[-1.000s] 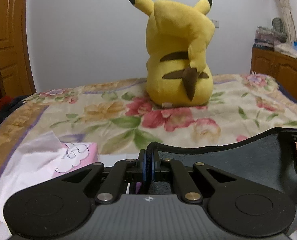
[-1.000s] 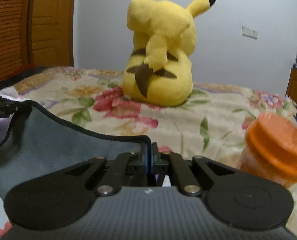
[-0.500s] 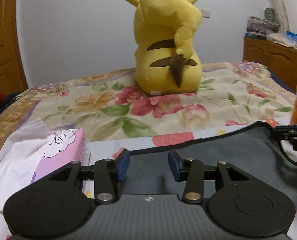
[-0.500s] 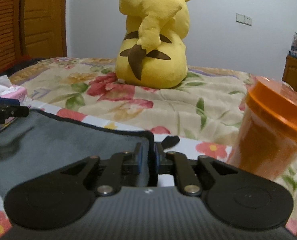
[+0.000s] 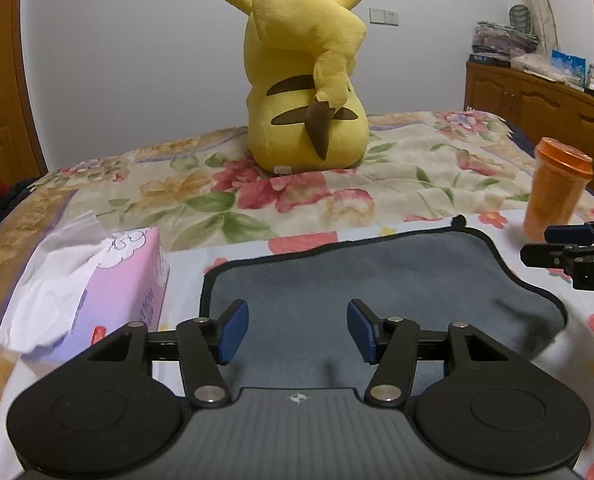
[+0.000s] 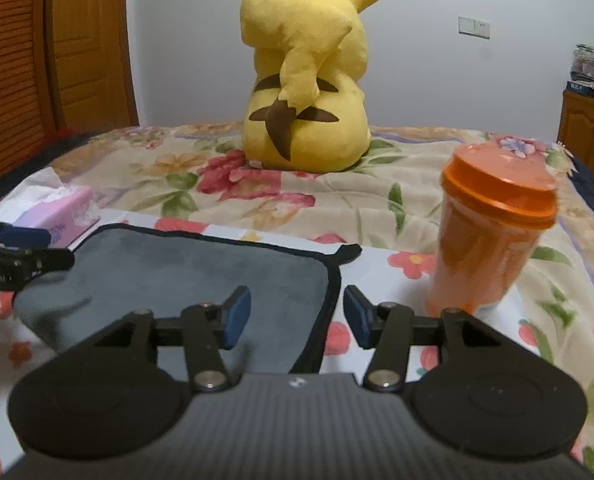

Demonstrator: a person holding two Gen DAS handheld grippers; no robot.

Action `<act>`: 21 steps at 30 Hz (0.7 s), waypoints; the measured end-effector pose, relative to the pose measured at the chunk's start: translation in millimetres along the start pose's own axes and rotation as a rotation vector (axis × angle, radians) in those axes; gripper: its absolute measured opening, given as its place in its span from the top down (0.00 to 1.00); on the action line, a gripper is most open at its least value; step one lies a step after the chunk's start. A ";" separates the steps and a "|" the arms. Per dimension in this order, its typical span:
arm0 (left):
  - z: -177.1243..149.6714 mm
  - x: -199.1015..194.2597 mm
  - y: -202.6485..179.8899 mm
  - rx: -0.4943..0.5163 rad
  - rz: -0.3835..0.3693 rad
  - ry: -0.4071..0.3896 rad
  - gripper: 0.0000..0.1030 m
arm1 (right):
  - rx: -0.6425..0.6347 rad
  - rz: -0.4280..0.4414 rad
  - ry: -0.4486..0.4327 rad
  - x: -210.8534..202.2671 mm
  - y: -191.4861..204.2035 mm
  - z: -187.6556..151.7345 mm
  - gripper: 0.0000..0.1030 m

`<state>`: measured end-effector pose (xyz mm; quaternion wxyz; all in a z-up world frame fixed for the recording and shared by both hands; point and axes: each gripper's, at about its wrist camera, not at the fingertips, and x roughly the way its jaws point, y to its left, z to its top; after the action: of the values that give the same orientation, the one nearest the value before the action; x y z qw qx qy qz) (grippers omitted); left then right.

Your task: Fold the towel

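Observation:
A dark grey towel (image 5: 377,280) with black trim lies folded flat on the flowered bedspread; it also shows in the right wrist view (image 6: 201,276). My left gripper (image 5: 295,330) is open and empty, just above the towel's near left part. My right gripper (image 6: 297,316) is open and empty over the towel's right edge. The right gripper's fingers show at the right edge of the left wrist view (image 5: 569,244). The left gripper's fingers show at the left edge of the right wrist view (image 6: 17,248).
A yellow Pikachu plush (image 5: 305,80) sits further back on the bed. A pink tissue box (image 5: 113,280) stands left of the towel. An orange lidded cup (image 6: 493,232) stands right of it. A wooden cabinet (image 5: 545,104) is far right.
Both grippers held the towel's edge raised, then lowered it onto the bed. The left opened first, then the right; both have drawn back and the towel lies flat.

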<state>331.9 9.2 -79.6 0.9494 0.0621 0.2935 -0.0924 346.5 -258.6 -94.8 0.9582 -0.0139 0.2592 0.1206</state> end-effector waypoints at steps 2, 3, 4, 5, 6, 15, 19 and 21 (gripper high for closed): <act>-1.9 -6.1 -2.0 -0.005 0.001 0.001 0.34 | -0.003 -0.003 -0.004 -7.1 1.1 -1.1 0.45; -2.8 -8.4 -3.1 -0.009 0.004 0.001 0.30 | -0.004 -0.003 -0.003 -10.4 1.8 -1.9 0.42; -3.6 -10.1 -4.4 -0.010 0.005 0.006 0.28 | -0.004 -0.002 -0.005 -13.6 2.6 -3.4 0.39; -4.0 -11.9 -6.1 -0.006 0.008 0.010 0.28 | 0.003 -0.009 -0.003 -16.5 3.7 -5.4 0.31; -4.2 -14.1 -7.8 -0.004 0.013 0.011 0.26 | 0.008 -0.014 -0.001 -18.3 4.2 -6.9 0.25; -5.4 -39.1 -18.0 -0.012 0.015 -0.018 0.06 | -0.014 -0.016 -0.017 -34.6 13.7 -15.1 0.00; -6.4 -47.9 -20.4 -0.019 0.021 -0.036 0.00 | -0.021 -0.016 -0.012 -40.6 16.4 -17.0 0.00; -6.5 -53.6 -22.0 -0.021 0.019 -0.046 0.00 | -0.022 -0.019 -0.012 -44.5 17.3 -17.8 0.00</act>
<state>280.2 -3.7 -55.9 0.9574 0.0528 0.2719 -0.0816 296.4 -253.4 -87.4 0.9606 -0.0260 0.2520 0.1145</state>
